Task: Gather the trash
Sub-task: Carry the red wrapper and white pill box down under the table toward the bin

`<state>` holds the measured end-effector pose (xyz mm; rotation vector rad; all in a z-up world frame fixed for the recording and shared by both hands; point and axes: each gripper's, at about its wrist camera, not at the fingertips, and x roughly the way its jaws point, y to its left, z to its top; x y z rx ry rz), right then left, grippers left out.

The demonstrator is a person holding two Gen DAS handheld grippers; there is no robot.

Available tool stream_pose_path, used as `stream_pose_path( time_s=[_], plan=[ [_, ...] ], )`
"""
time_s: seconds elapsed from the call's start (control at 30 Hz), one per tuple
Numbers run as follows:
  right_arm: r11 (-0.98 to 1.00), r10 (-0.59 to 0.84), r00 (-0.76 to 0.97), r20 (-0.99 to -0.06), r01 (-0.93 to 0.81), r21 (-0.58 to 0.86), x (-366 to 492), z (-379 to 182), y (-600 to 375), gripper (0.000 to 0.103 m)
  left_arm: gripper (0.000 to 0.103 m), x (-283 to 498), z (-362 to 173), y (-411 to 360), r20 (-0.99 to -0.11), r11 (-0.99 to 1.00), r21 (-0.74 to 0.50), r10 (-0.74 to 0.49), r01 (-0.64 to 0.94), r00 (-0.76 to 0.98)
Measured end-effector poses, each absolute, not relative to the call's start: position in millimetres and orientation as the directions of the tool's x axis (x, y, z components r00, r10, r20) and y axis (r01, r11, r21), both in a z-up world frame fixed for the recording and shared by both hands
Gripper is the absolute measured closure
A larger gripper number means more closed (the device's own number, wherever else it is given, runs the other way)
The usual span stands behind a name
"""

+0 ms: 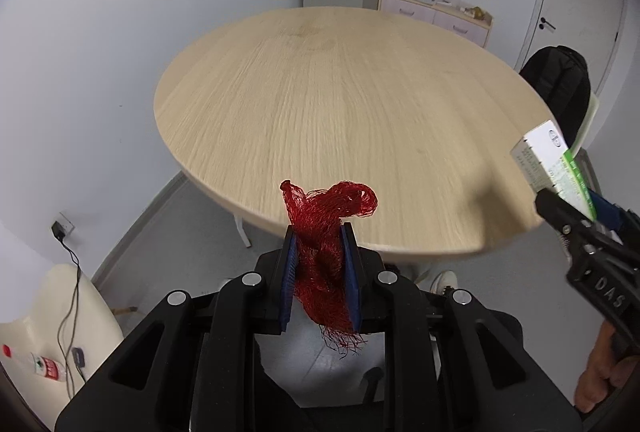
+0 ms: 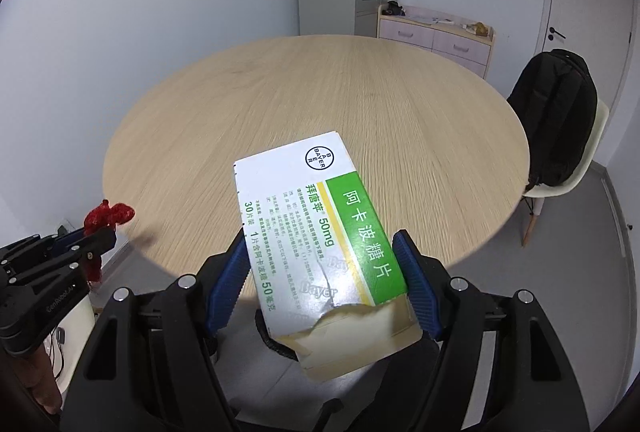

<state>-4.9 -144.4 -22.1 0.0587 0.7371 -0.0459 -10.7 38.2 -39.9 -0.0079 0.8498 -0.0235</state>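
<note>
The left hand-held gripper (image 1: 319,264) is closed narrowly on a bunched red mesh net (image 1: 326,232), which is squeezed between the blue pads; its crumpled top sticks up past the fingertips and a frayed tail hangs below them. The net is held in the air just over the near edge of the round wooden table (image 1: 340,103).

The right hand-held gripper (image 2: 324,264) stands wide, its blue pads pressing the two long sides of a flattened medicine box (image 2: 316,228) (white and green, printed with a round maker's logo). The box juts forward over the near part of the table (image 2: 320,91), and its near end is torn open, showing plain cardboard.

The left wrist view alone shows a white seat (image 1: 60,304) at lower left with a plastic bottle (image 1: 40,366) and a dark cable (image 1: 68,296) on it, and part of a hand (image 1: 600,372) behind the right tool. The right wrist view alone shows the box's printed face; it also gives the chair (image 2: 560,171) with the black backpack (image 2: 554,119) in full.
</note>
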Motion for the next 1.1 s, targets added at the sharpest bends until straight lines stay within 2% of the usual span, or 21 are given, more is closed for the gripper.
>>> stream_pose_path(
  time_s=[0.43,0.83,1.1],
  plan=[
    [0.996,-0.022,0.754,-0.657,0.077,0.055,-70,-47,-138,0.035,0.082,-60,-92,39,-0.779,0.999,-0.028,-0.042,0.032,0.625],
    [0.995,-0.030,0.719,-0.695,0.086,0.046,-98,-102,-130,0.035,0.082,-85,-136,43,-0.808,0.999,-0.029,-0.046,0.038,0.587],
    [0.996,-0.020,0.679,-0.734,0.079,0.045,-97,-144,-128,0.035,0.082,-74,-168,45,-0.827,0.999,-0.034,-0.051,0.040,0.559]
  ],
)
